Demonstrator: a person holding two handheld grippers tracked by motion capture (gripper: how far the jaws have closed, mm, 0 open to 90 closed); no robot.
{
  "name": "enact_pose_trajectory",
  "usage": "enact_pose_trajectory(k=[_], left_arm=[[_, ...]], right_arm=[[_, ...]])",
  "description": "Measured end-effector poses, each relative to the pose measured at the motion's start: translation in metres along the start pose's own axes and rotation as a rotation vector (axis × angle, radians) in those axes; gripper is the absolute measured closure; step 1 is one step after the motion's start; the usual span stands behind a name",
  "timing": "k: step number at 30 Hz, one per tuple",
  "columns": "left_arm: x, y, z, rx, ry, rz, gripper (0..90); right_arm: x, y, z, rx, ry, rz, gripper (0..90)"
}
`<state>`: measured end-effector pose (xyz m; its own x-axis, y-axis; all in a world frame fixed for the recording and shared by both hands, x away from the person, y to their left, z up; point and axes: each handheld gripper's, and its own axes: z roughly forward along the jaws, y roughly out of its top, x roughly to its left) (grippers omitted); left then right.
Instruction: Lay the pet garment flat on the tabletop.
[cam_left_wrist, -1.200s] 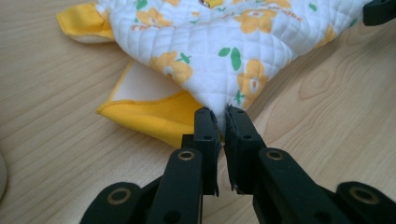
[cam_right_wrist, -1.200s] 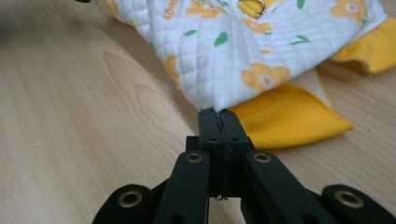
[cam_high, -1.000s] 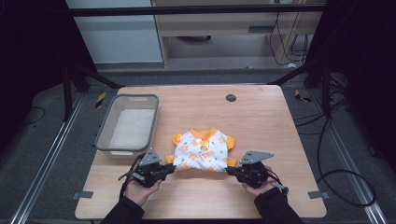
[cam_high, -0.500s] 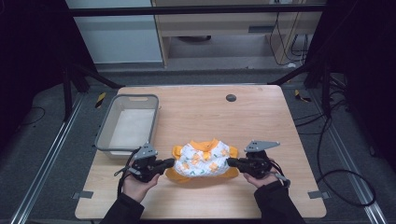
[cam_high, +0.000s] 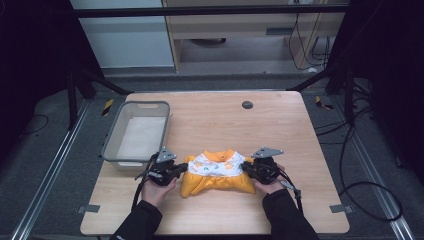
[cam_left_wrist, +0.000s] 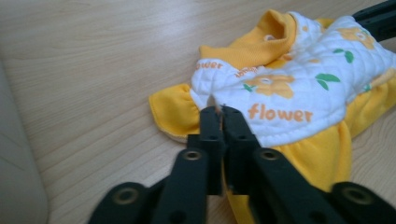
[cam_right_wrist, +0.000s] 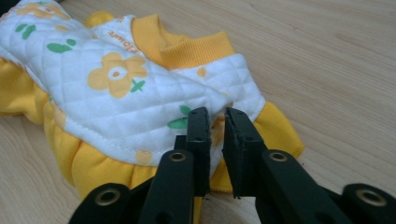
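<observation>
High view: the left claw (cam_high: 183, 169) and the right claw (cam_high: 245, 169) lie low on the wooden table (cam_high: 280, 125), tips pointing inward at each other. The garment (cam_high: 216, 172) (white quilted top, yellow skirt) lies bunched between them, one side at each claw. A grey bin (cam_high: 114, 145) stands just beyond the left claw, on its outer side. A small dark disc (cam_high: 247, 104) lies well ahead of the right claw, near the far edge.

Left gripper view: the left claw (cam_left_wrist: 221, 112) has its jaws almost together, a thin slit between them, having just been opening a little. Its tips pinch the white quilted edge of the garment (cam_left_wrist: 299, 88), and yellow cloth runs down between the jaws (so it holds the cloth). The collar lies ahead and to the right; the word "flower" is printed just right of the tips.

Right gripper view: the right claw (cam_right_wrist: 216, 116) shows a narrow gap between its jaws, which have just been opening. A fold of the garment (cam_right_wrist: 116, 88) sits in that gap, though whether the pads press on it I cannot tell. The yellow collar lies ahead, and the flowered white panel spreads to the left.
</observation>
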<state>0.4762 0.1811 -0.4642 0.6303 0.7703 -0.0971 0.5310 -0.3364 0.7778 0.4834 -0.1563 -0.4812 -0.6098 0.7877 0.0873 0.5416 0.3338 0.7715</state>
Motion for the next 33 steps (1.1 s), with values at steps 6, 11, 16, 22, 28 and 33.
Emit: enact_pose_trajectory(k=[6,11,16,22,28,33], left_arm=[[-0.001,0.0,-0.019,-0.065,0.055,0.016,61.3],[-0.002,-0.004,-0.038,-0.092,0.053,0.029,54.3],[-0.005,-0.016,-0.051,-0.084,0.038,0.056,48.4],[-0.009,-0.035,-0.054,-0.045,0.01,0.074,43.7],[-0.018,-0.045,-0.049,0.007,-0.005,0.094,41.8],[-0.02,-0.048,-0.043,0.034,-0.006,0.103,42.1]], right_arm=[[0.001,0.002,-0.022,-0.073,0.019,0.002,70.7],[0.005,0.001,-0.045,-0.133,0.037,-0.007,63.3],[0.008,-0.01,-0.055,-0.119,0.042,-0.034,57.1],[0.009,-0.026,-0.064,-0.098,0.046,-0.026,54.2],[0.012,-0.036,-0.065,-0.074,0.064,-0.028,53.3],[0.015,-0.041,-0.062,-0.053,0.072,-0.04,52.8]])
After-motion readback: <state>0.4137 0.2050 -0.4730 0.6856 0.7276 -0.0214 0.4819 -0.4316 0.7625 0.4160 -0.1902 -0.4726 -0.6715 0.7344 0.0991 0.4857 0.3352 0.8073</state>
